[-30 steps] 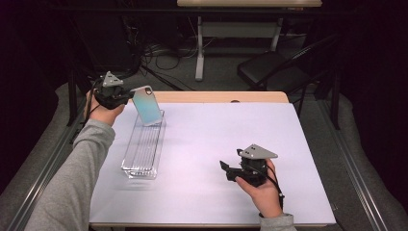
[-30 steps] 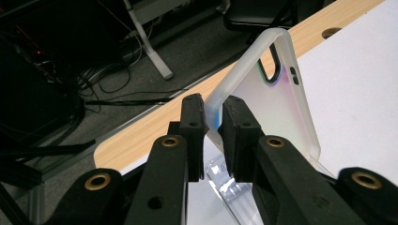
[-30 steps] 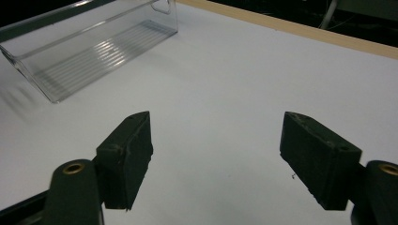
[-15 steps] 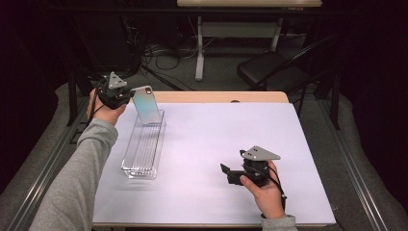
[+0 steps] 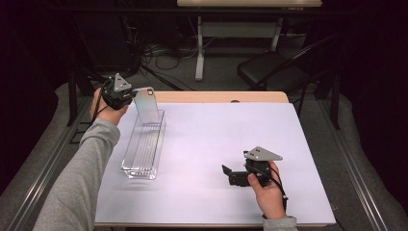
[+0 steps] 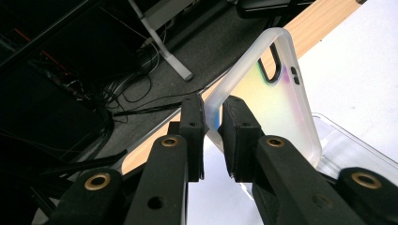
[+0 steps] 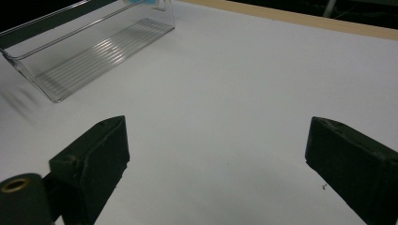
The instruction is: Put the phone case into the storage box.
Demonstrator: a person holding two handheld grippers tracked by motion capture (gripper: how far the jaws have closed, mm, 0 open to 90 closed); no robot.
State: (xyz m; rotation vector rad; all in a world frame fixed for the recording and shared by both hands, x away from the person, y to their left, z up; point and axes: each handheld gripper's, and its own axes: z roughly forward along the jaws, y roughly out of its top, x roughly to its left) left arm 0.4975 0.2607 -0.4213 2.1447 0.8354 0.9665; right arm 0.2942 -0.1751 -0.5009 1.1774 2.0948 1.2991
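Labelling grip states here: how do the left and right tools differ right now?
The left tool is shut on the phone case, held raised over the clear bin's far end. The right tool is open, holds nothing and sits low over the white table. Both are black and hand-held.

Worktop covered by a white sheet; bare wooden edge along the far side. Room dark beyond — grey carpeted floor, black cables tangled on it. White metal table leg with a crossbar behind, light tabletop above it. Black folding chair at far right. Dark metal frame rails flank the worktop on both sides — light falls mainly on the white sheet.
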